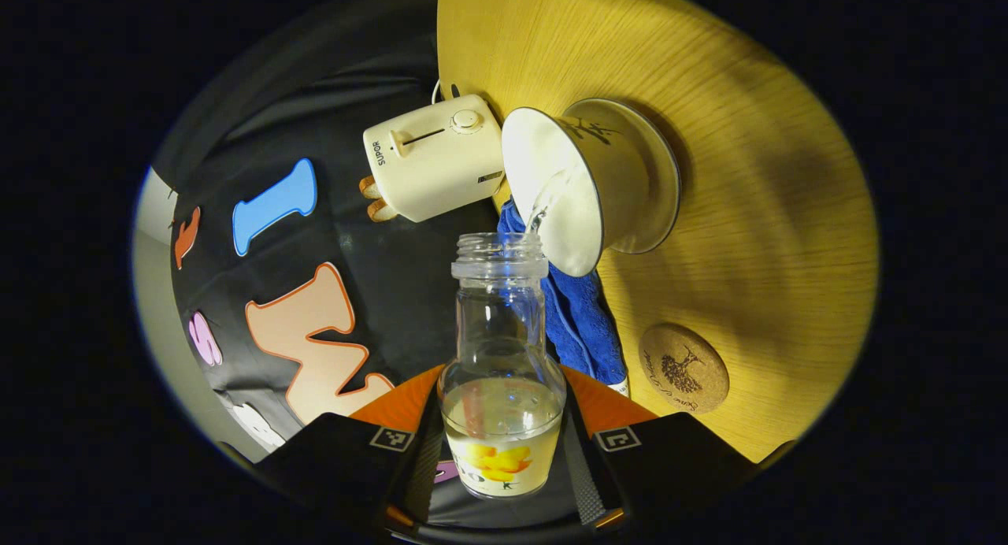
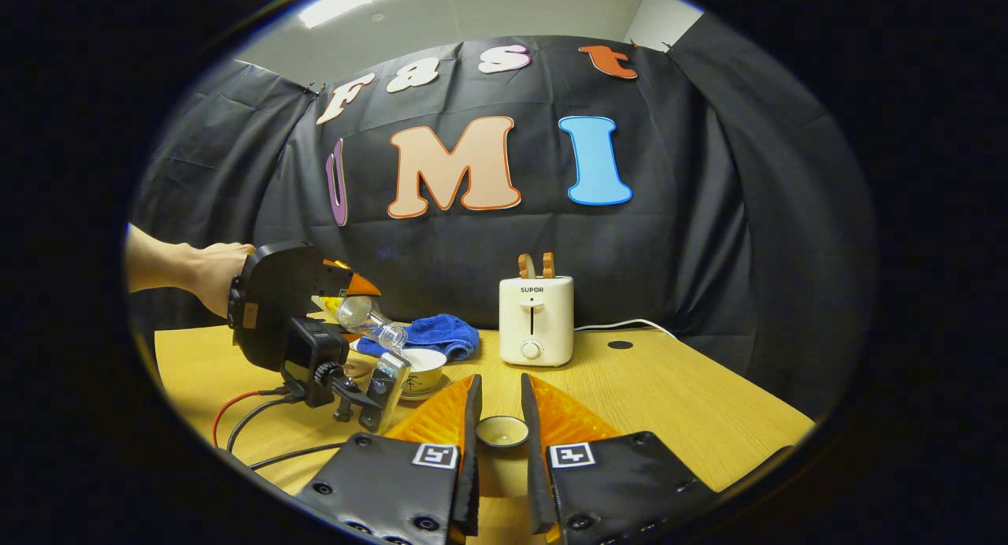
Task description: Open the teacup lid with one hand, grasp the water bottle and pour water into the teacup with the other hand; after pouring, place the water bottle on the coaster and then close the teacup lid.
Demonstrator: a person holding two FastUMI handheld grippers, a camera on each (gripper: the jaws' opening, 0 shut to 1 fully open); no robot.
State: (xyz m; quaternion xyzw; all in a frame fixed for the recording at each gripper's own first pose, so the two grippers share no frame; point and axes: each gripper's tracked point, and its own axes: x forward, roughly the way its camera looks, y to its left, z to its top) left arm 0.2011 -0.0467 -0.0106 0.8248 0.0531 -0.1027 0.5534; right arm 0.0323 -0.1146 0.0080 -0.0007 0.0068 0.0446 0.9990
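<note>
One clear glass water bottle [image 1: 502, 356] tilted over one white ceramic teacup [image 1: 579, 184], water streaming in.
Left gripper [image 1: 502, 443] clamps the bottle; right gripper [image 2: 498, 419] grips one round lid [image 2: 502, 431]; one cork coaster [image 1: 683, 368] on wooden table [image 1: 756, 175].

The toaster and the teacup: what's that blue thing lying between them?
A crumpled blue cloth lies on the table between the toaster and the teacup, as the right gripper view shows.
</note>
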